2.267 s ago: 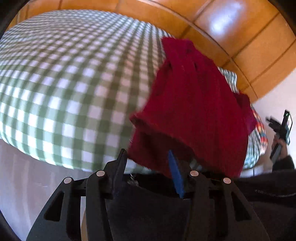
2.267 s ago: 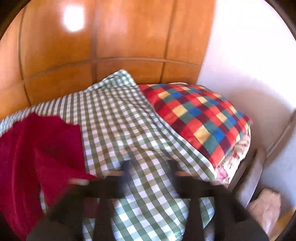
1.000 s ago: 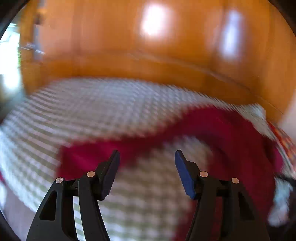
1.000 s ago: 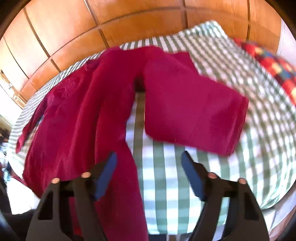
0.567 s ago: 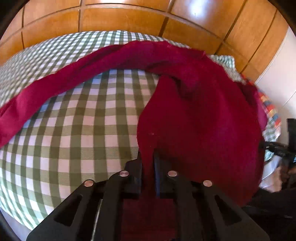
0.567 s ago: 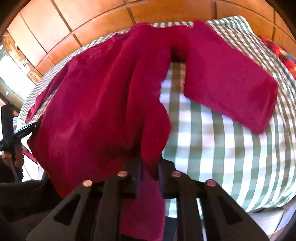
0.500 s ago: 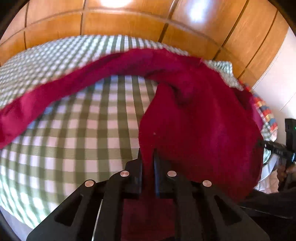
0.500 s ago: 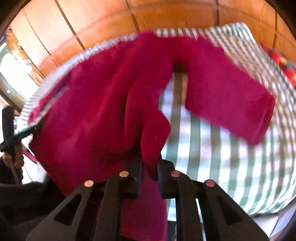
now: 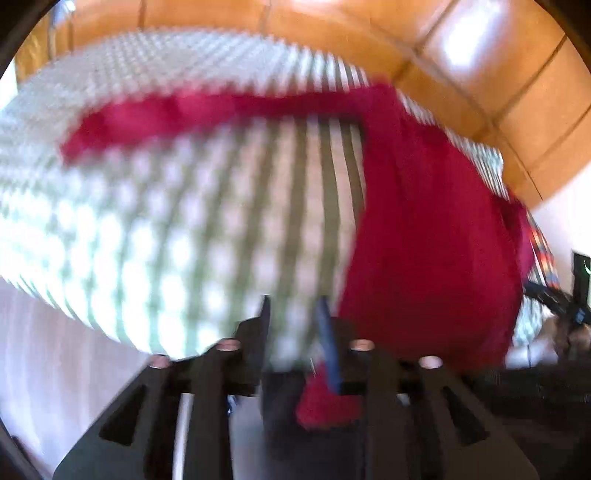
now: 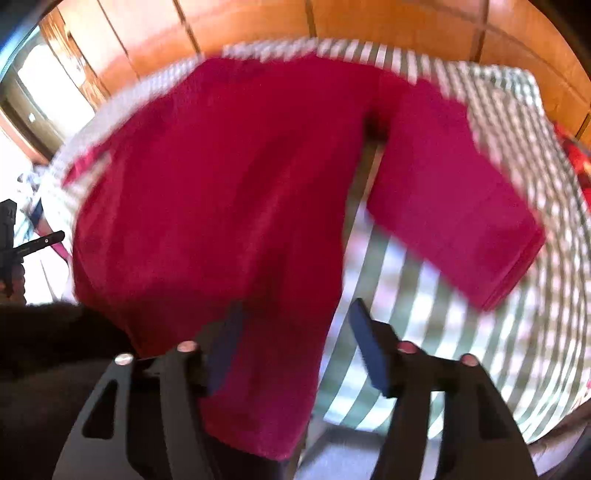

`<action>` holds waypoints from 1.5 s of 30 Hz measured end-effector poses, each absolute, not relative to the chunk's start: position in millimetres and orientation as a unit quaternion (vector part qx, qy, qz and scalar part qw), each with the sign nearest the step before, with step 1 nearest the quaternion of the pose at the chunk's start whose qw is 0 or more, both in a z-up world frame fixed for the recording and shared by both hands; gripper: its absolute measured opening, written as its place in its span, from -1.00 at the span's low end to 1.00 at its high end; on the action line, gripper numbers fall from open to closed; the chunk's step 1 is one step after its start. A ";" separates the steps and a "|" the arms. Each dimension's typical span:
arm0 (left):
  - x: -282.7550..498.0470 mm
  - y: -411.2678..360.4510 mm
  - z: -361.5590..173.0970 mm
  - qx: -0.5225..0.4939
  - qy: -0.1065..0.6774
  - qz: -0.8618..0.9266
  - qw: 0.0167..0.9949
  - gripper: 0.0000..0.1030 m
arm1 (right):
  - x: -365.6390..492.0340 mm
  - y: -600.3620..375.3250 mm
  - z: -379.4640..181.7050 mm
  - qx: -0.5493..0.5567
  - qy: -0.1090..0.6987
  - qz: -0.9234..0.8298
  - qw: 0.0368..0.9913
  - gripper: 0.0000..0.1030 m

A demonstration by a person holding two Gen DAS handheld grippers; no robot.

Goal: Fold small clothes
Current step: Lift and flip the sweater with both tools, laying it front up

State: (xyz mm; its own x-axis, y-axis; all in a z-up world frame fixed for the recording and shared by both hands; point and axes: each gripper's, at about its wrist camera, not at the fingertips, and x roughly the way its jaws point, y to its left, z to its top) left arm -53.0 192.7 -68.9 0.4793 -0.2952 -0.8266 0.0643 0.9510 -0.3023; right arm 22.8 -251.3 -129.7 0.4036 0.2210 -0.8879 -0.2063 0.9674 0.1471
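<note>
No lettering, label, brand, number or sign can be read in either wrist view; both are smeared by motion blur.

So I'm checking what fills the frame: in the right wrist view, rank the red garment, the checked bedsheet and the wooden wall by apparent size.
1. red garment
2. checked bedsheet
3. wooden wall
The garment hangs nearest the camera, so it looks enlarged.
</note>
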 end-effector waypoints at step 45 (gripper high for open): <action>320.7 -2.8 -46.0 0.083 0.391 -0.136 0.906 -0.80 | 356.0 -239.4 -114.7 -0.121 0.401 0.059 0.906 -0.90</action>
State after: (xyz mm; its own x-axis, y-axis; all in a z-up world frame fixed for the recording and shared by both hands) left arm 320.7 -2.8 -46.0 0.6567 -0.1810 -0.7321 0.3111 0.9493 0.0443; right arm 356.0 -239.4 -114.7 0.6715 0.0099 -0.7410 -0.2040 0.9638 -0.1720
